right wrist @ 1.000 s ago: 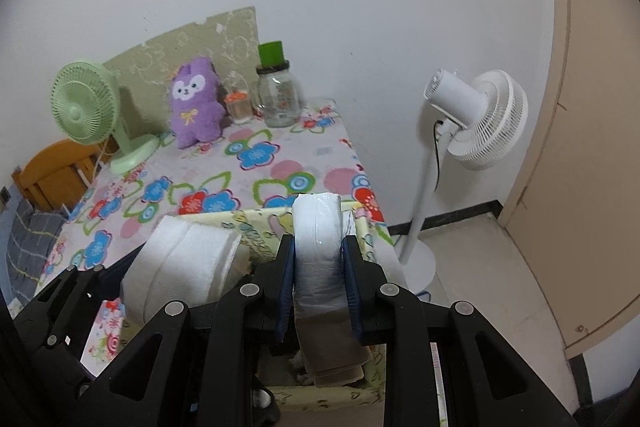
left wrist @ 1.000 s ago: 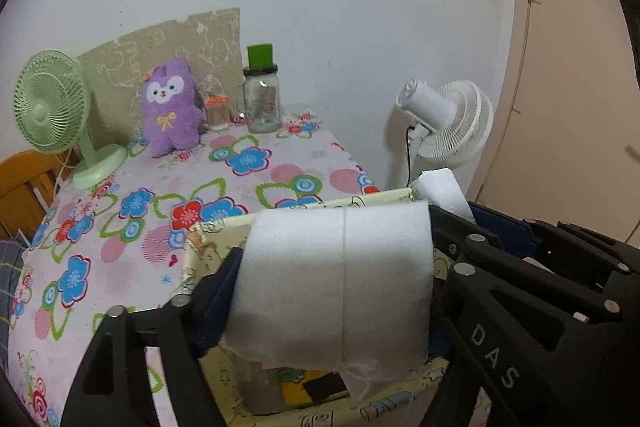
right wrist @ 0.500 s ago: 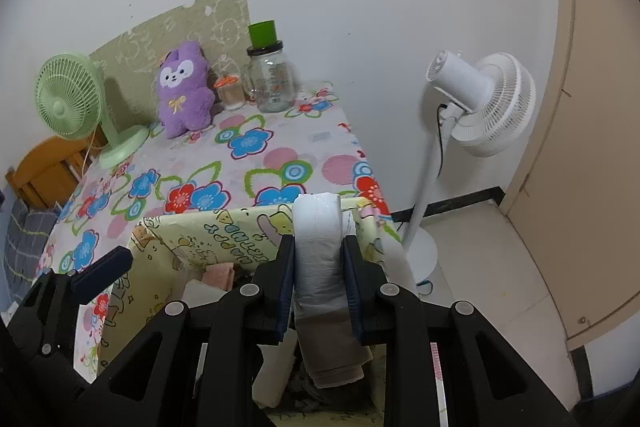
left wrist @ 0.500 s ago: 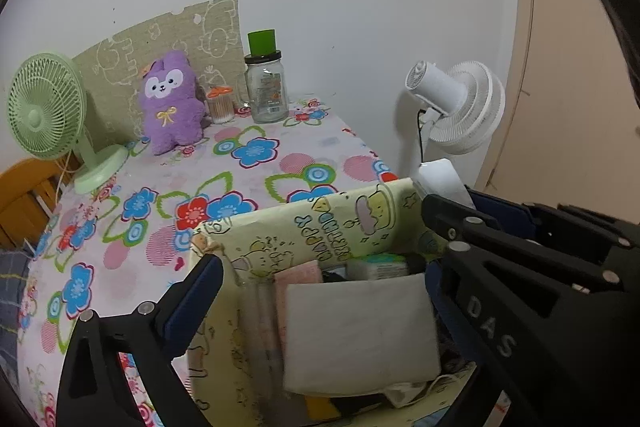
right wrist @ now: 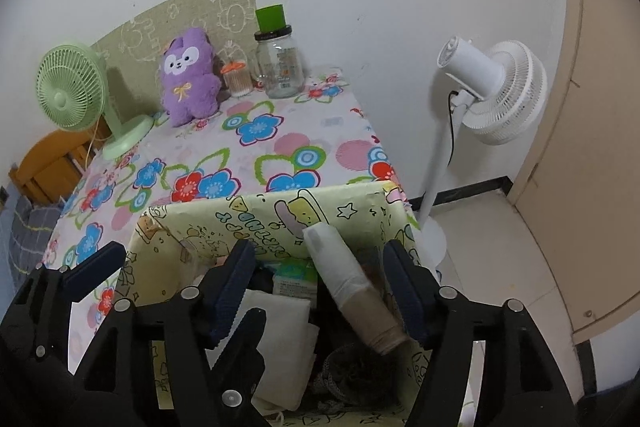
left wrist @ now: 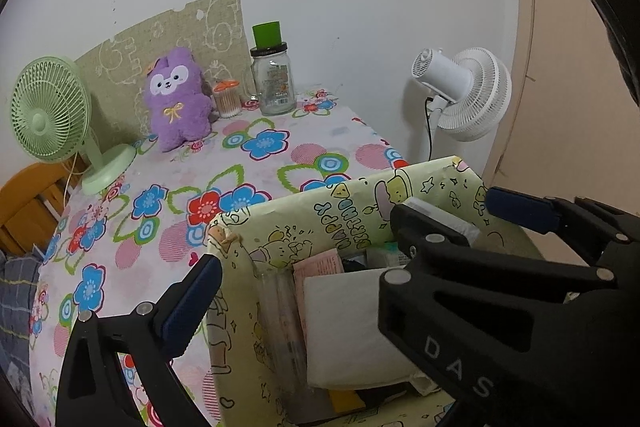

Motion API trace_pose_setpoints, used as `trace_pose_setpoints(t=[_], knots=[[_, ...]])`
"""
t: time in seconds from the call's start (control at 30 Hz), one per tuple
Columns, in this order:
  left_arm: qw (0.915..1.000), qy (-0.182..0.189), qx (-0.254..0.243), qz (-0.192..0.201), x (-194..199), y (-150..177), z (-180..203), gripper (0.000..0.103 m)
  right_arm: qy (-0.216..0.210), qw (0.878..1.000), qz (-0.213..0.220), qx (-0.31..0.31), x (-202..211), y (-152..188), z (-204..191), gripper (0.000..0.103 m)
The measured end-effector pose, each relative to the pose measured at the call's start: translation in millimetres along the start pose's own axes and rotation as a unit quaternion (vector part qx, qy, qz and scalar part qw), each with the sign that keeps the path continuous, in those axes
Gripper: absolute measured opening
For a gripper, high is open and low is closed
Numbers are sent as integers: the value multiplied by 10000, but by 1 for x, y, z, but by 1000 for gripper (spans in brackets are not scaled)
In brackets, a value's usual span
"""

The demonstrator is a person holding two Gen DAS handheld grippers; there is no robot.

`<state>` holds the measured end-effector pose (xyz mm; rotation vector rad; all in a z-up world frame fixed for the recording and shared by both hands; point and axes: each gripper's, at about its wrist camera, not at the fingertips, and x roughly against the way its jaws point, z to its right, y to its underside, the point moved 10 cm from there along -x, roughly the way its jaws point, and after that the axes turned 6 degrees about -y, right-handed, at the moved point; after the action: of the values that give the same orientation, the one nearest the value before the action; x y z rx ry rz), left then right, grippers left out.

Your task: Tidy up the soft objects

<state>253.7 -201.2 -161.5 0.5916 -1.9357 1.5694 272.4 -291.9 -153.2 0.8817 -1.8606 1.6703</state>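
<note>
A yellow cartoon-print box (left wrist: 352, 199) (right wrist: 224, 223) stands at the near edge of the flowered table. A folded white pad (left wrist: 344, 331) (right wrist: 280, 331) lies inside it. My left gripper (left wrist: 304, 279) is open and empty, its jaws spread over the box. My right gripper (right wrist: 320, 267) is open above the box. A rolled white and beige cloth (right wrist: 348, 283) leans inside the box between its jaws, touching neither. A purple plush toy (left wrist: 176, 99) (right wrist: 190, 81) sits at the back of the table.
A green desk fan (left wrist: 52, 115) stands at the back left. A glass jar (left wrist: 274, 83) with a green cup on top and a small orange-lidded jar (left wrist: 227, 99) stand by the plush. A white pedestal fan (right wrist: 488, 87) stands on the floor at right.
My left gripper let go of the white pad, which dropped into the box. My right gripper then opened and released the rolled cloth into the box.
</note>
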Motion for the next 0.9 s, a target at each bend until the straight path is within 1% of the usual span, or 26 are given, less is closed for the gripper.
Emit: trace_pose_setpoints(t=[0.13, 0.27, 0.37, 0.43, 0.77, 0.9], knots=[[10000, -1, 2, 16, 6, 1, -4, 103, 37, 9999, 69, -107, 7, 1, -1, 80], [10000, 3, 29, 83, 16, 2, -10, 103, 78, 9998, 125, -124, 16, 2, -5, 81], [9999, -14, 71, 118, 23, 4, -16, 103, 104, 9997, 233, -65, 25, 2, -13, 85], [9998, -37, 134, 150, 29, 5, -22, 103, 116, 9994, 325, -60, 32, 3, -19, 89], [9991, -131, 273, 293, 55, 15, -57, 103, 99, 9988, 487, 44, 55, 14, -51, 91], [9987, -144, 318, 364, 65, 21, -69, 103, 131, 9981, 599, 85, 67, 19, -65, 94]])
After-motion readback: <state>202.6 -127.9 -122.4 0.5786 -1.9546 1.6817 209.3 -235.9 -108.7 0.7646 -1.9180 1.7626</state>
